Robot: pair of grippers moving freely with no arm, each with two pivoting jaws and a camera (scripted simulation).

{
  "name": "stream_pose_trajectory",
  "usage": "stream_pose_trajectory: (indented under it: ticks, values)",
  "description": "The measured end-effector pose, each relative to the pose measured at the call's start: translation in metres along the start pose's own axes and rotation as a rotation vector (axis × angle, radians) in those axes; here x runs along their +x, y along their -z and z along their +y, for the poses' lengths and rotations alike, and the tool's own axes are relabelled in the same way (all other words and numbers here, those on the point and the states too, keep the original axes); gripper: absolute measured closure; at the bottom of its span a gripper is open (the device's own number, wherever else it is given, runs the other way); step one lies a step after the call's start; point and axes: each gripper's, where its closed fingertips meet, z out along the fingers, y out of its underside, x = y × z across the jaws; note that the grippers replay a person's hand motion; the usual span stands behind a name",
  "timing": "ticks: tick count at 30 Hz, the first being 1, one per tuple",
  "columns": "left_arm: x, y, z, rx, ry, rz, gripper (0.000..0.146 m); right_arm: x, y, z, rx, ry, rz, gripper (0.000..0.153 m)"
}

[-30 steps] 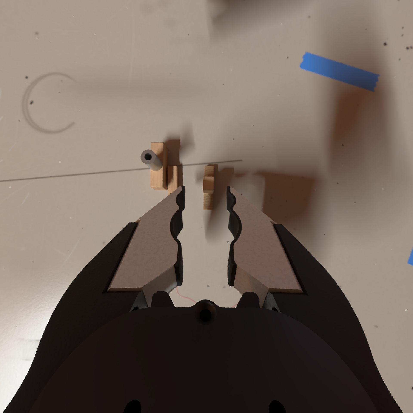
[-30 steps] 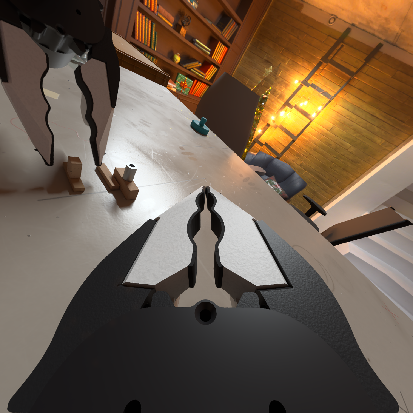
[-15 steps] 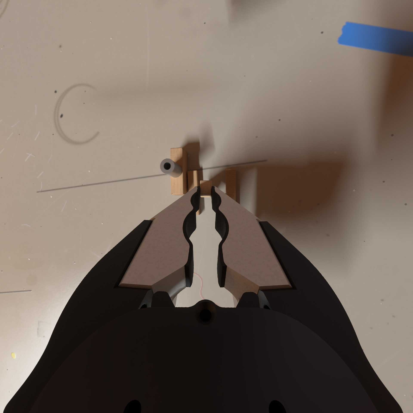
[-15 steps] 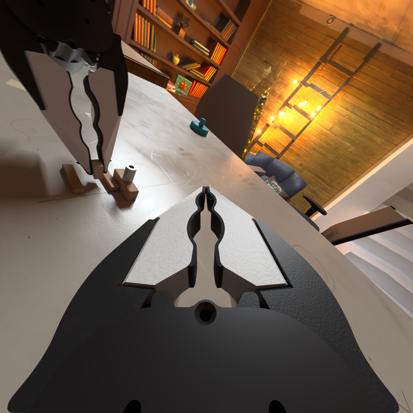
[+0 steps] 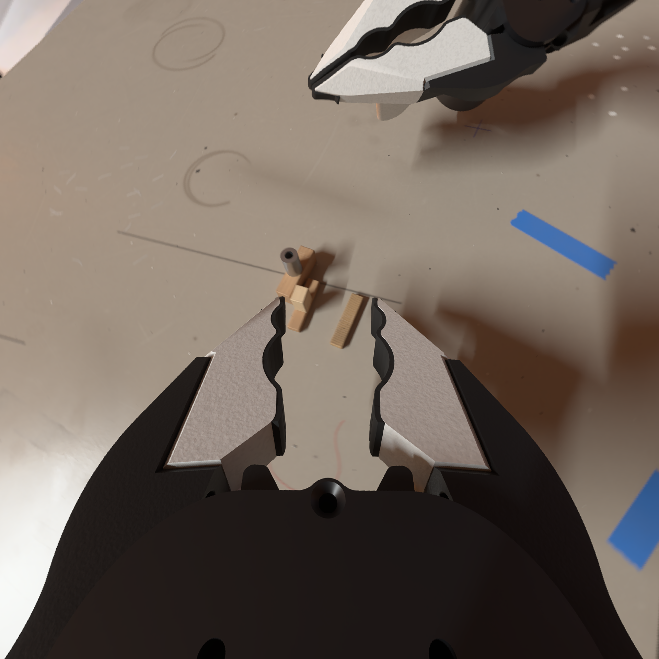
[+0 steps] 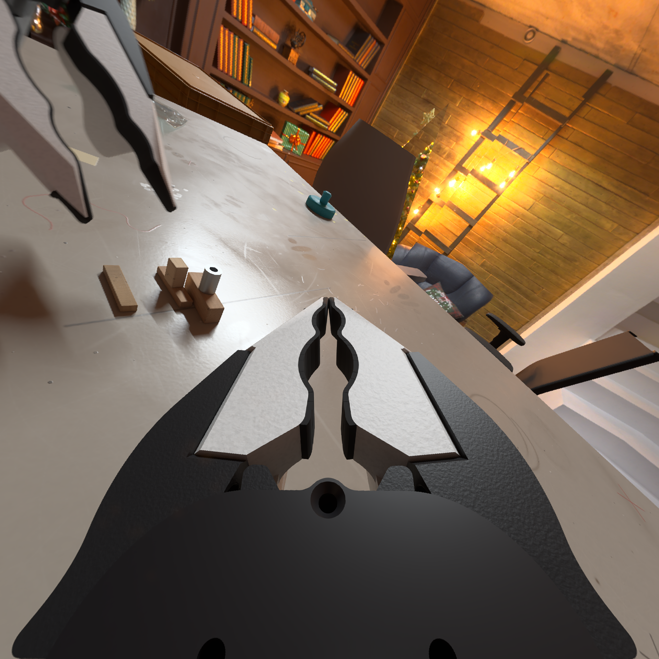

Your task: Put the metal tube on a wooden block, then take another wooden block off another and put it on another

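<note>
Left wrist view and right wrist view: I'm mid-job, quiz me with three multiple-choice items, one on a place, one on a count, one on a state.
1. Where does the upright grey metal tube stand?
A. on a thick light wooden block
B. on the bare beige table
C. between a gripper's fingers

2. How many wooden blocks show?
A. two
B. four
C. six

3. How is the left gripper?
A. shut on the tube
B. shut on a block
C. open, holding nothing

A: the tube's base sits on the block's top.
B: two long blocks, the small cube and the separate flat ridged block.
C: its fingers stand apart with only table between.
</note>
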Motion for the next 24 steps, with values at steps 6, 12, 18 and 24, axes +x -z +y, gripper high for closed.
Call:
stream_pose_trajectory:
  ticks: [6,12,18,24]
  values:
    - [0.036,-0.02,-0.003,-0.019,0.199,-0.06,0.102,0.001,-0.002,-0.002,0.01,-0.016,0.008,0.153]
    - [0.061,-0.046,-0.012,-0.068,0.187,-0.053,0.07,0.005,-0.001,-0.003,0.016,-0.013,0.045,0.153]
    - [0.062,-0.062,-0.012,-0.157,0.12,-0.111,0.066,0.016,0.007,-0.005,0.044,-0.085,0.09,0.153]
    - [0.056,-0.067,-0.006,-0.219,0.073,-0.154,0.072,0.005,0.007,-0.008,0.038,0.003,0.061,0.153]
